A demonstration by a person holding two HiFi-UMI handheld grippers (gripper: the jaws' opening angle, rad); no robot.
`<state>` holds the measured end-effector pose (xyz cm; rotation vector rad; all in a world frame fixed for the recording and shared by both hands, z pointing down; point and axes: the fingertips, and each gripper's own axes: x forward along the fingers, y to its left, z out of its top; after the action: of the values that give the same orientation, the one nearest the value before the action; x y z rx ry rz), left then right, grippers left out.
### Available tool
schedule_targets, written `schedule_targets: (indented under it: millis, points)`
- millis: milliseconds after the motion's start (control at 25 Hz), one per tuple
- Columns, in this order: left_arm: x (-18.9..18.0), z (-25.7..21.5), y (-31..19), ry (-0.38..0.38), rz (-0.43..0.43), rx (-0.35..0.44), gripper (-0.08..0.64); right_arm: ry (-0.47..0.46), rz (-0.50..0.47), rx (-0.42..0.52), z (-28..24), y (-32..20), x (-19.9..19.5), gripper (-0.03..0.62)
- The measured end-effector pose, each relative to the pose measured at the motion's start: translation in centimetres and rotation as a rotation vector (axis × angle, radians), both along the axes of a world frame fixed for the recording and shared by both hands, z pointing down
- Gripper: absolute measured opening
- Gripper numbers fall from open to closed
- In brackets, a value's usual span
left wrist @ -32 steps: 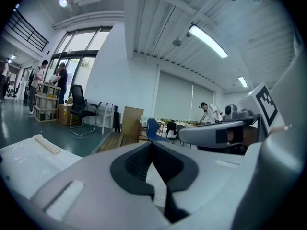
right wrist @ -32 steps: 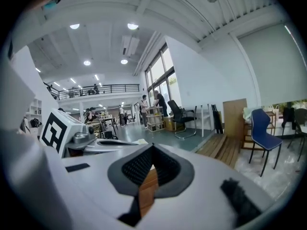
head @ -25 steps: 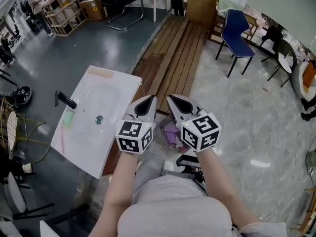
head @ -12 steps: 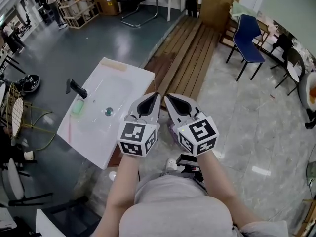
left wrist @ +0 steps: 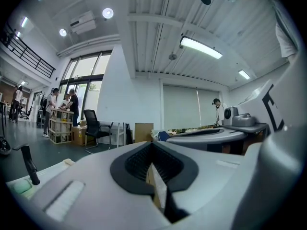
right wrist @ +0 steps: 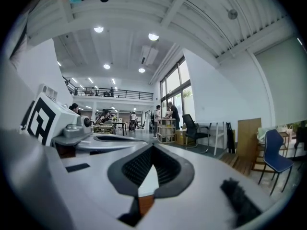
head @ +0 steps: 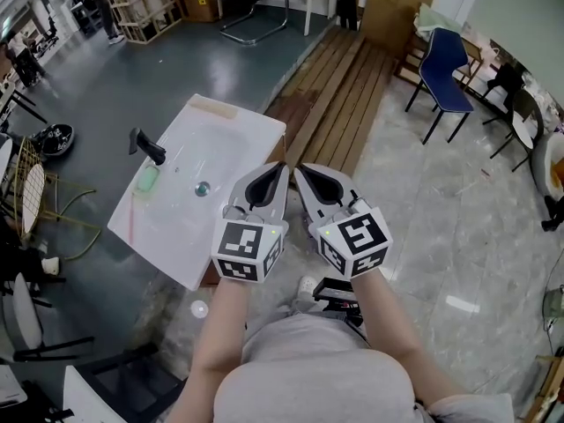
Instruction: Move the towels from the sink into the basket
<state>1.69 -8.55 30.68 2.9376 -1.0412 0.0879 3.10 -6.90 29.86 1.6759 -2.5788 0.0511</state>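
Left gripper (head: 277, 169): jaws were pressed together with nothing between them, confirmed in its own view (left wrist: 152, 145); it pointed level.
Right gripper (head: 300, 171): jaws were closed tip to tip and held nothing (right wrist: 152, 148); it sat just beside the left one, both in front of the person's torso.
Sink (head: 256, 135): white, to the left of both grippers and apart from them.
Faucet (head: 146, 145): black, on the sink's left side.
Towel (head: 146, 180): small and green, lay in the sink just beside the faucet; whether more towels were there, I could not tell.
Wire frame (head: 31, 203): gold, at the far left, well apart from the sink; possibly the basket.
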Motion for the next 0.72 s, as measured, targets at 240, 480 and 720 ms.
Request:
schedule_targets:
  millis: [240,480,720]
  points:
    - [-1.4,-0.5,0.8,0.022,-0.004,-0.005,0.005,0.008,0.014,0.010,-0.4,1.3,-0.9,0.018]
    - [-2.7,-0.2,1.7,0.034,-0.005,-0.008,0.005,0.017,0.015,0.023,0.1,2.5,-2.3,0.017]
    - [-3.8,-0.6,2.8,0.039,-0.015,0.002,0.005,0.015,0.021,0.019,0.1,3.8,-3.0,0.018]
